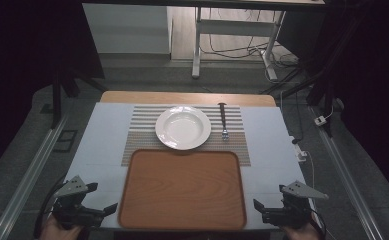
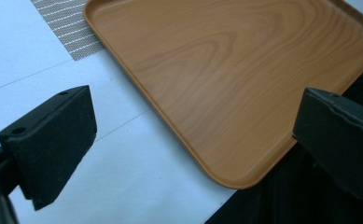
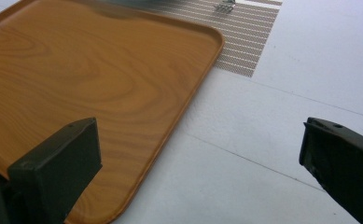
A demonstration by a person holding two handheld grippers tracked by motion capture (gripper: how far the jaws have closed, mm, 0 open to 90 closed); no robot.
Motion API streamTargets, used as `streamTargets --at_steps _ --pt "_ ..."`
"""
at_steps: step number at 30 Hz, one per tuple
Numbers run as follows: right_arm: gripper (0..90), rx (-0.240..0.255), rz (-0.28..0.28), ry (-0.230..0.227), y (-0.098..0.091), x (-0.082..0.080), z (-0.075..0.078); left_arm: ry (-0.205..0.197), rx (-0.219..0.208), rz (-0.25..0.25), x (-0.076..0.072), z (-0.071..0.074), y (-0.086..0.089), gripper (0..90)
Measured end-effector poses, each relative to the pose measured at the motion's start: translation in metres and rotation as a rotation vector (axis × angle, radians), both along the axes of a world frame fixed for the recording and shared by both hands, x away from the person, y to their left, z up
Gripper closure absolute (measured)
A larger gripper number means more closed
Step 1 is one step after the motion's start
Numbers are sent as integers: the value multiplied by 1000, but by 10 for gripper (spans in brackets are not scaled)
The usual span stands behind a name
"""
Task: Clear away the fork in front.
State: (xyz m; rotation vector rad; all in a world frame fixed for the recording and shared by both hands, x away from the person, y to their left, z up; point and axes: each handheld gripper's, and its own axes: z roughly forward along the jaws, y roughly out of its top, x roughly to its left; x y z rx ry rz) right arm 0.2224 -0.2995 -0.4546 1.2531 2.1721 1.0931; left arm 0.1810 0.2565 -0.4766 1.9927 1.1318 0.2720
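Wood-grain brown marks the tray (image 1: 182, 187), which lies empty at the near edge of the pale surface (image 1: 102, 145) in the high view. Beyond it a striped placemat (image 1: 142, 130) carries a white plate (image 1: 183, 127) with a fork (image 1: 223, 120) just to its right, laid like a place setting. The left gripper (image 1: 99, 212) and right gripper (image 1: 266, 210) flank the tray's near corners, both empty, probably a ready stance.

The left gripper view looks across the tray's near left corner (image 2: 226, 93); its fingers (image 2: 53, 140) stand wide apart, holding nothing. A corner of the placemat (image 2: 72, 23) peeks in above.

The right gripper view gives the tray's right rim (image 3: 188, 98), its fingers (image 3: 58, 172) likewise spread and empty, and the fork's tines (image 3: 224, 6) at the top edge, detail too small from above.
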Motion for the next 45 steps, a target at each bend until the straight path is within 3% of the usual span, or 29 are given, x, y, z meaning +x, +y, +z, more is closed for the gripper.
streamTargets --at_steps 11,23,27,45 --pt "0 -26 29 21 5 3 -1 -9 78 -3 -4 0 -8 0" --pt "0 -32 52 35 6 4 -2 10 70 -15 -2 -1 -7 0" --pt "0 -37 56 34 6 4 -1 27 49 -25 -1 -1 -5 1" --pt "0 -55 99 11 15 8 3 26 41 -21 -2 -1 -5 0"
